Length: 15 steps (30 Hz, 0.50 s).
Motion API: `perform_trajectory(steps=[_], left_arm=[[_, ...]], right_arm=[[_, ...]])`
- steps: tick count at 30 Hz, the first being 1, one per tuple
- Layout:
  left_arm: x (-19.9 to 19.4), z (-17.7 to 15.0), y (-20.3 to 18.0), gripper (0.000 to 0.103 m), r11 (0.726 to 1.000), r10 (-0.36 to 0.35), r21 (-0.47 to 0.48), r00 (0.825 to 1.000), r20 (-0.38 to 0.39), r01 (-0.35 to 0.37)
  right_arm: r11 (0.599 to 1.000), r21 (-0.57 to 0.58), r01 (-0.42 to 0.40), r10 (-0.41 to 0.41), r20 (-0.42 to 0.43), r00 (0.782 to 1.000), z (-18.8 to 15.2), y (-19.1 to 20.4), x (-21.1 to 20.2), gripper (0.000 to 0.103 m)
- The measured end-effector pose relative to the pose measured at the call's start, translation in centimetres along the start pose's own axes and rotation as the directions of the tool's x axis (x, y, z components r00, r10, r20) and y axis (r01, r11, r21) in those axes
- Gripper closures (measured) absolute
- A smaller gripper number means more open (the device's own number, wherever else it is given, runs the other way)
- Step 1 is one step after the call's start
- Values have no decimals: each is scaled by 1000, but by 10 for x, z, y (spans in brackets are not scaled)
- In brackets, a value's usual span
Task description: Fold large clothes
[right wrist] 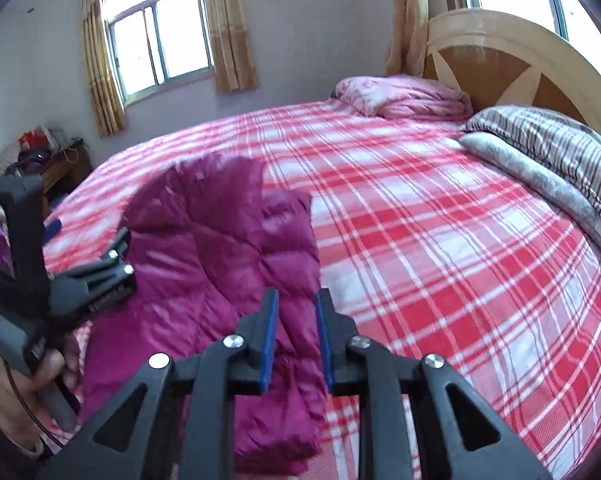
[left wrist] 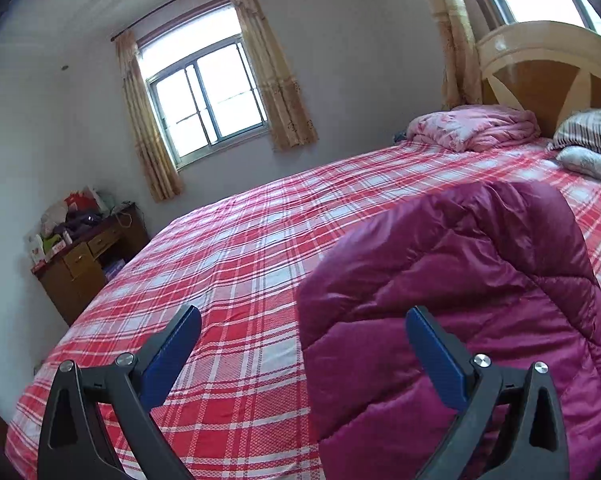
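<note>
Desk: a brown wooden desk (left wrist: 85,264) stands against the far left wall, its top piled with bags and clutter.
Window: a curtained window (left wrist: 204,98) sits in the wall past the foot of the bed.
Left gripper: the left gripper (left wrist: 302,318) hovers over the bed with its blue-padded fingers (left wrist: 171,354) spread wide, nothing between them; the left finger is over bare bedspread, the right one over the jacket's edge. In the right wrist view the same tool (right wrist: 84,256) shows at the left, gripped in the person's left hand (right wrist: 32,392).
Bedspread: a red, white and pink plaid bedspread (left wrist: 228,264) covers the whole bed.
Jacket: the magenta quilted jacket (right wrist: 216,280) lies on the near side of the bed, folded into a long, narrow shape that runs away from the person.
Right gripper: the right gripper (right wrist: 297,300) hangs above the jacket's near right edge, its fingers (right wrist: 270,336) drawn to a narrow gap, with no cloth pinched in it that I can see.
Pink quilt: a folded pink quilt (right wrist: 404,96) rests near the headboard.
Pillows: a striped pillow (right wrist: 556,148) and a grey one (right wrist: 540,184) lie at the far right.
Headboard: an arched wooden headboard (right wrist: 512,60) stands behind them.
</note>
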<state>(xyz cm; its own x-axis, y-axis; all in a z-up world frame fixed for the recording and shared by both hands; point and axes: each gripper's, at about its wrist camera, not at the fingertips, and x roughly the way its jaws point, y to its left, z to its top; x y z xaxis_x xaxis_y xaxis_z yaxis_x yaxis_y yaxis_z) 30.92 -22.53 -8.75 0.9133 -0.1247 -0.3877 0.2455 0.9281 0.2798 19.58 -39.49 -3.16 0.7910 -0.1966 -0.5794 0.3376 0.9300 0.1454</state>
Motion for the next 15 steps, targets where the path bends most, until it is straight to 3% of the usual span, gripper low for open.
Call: perform_trajectory(steps=[1,2,3,5,7,12,15], left_arm=[[3,3,9,1,999,21,-36,1000,-13,-22],[6,6,16,1,997,40,-68,999,-28,-41],[10,9,21,1,994,51,-93,998,-47,-56],[18,15,24,1,992,36,-114,996,-78,-45],[23,18,16,1,994,42,-100,995,-87,-51],[37,15,-25,1,999,45,2,993,-113,-45],[49,6,-52,1,995,58,91,988,-146,-45]], right_arm=[[999,-6,-33,33,25,999,12,7,4,79],[997,-18,-70,71,50,996,23,15,11,72],[995,-20,-99,100,55,993,29,20,18,58],[986,-9,-164,164,43,985,34,30,39,50],[979,-33,-200,200,10,980,30,37,57,50],[998,11,-67,68,-97,993,2,13,99,59],[997,39,-63,67,-116,991,-11,-3,106,57]])
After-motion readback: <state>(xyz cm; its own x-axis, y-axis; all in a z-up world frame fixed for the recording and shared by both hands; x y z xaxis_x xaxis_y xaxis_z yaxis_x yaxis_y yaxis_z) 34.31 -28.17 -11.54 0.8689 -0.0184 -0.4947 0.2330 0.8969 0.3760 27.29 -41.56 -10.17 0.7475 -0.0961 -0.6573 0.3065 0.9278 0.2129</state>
